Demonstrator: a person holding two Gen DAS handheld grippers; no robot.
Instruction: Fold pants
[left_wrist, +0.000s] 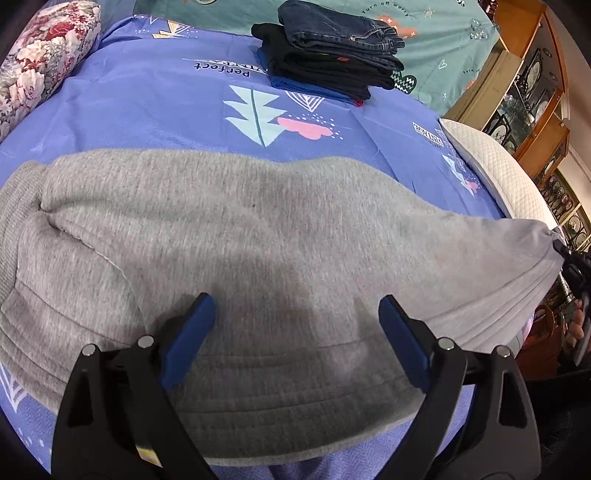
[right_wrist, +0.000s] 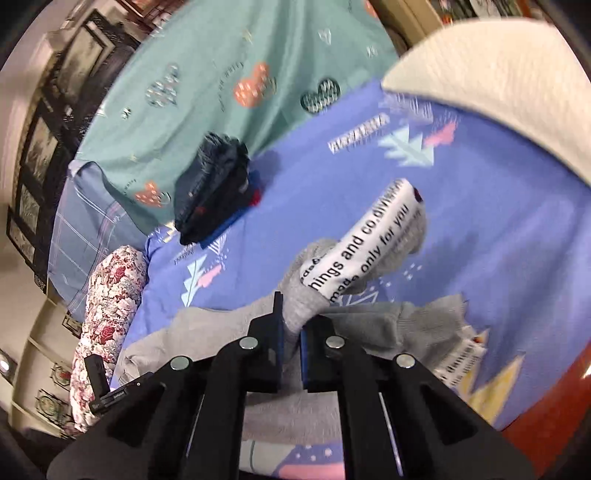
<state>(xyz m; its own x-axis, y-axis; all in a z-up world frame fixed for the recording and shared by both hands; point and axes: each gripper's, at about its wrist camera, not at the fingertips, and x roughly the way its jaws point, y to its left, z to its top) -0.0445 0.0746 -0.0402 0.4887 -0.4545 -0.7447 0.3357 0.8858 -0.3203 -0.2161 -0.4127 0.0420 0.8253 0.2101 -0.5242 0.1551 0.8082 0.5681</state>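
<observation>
Grey sweatpants (left_wrist: 258, 236) lie across the blue bedsheet (left_wrist: 147, 107), folded lengthwise, waistband toward the near edge. My left gripper (left_wrist: 295, 325) is open, its blue pads spread just above the waistband area and holding nothing. My right gripper (right_wrist: 291, 332) is shut on a bunched grey part of the pants (right_wrist: 306, 295), lifting it; a white printed band (right_wrist: 369, 243) on the pants sticks up beyond the pads. In the left wrist view the lifted end (left_wrist: 532, 251) shows at far right.
A stack of folded dark pants (left_wrist: 328, 51) sits at the back of the bed, also in the right wrist view (right_wrist: 214, 188). A floral pillow (left_wrist: 40, 62) lies left, a white quilted pillow (left_wrist: 495, 166) right. Wooden shelves (left_wrist: 532, 92) stand beyond the bed.
</observation>
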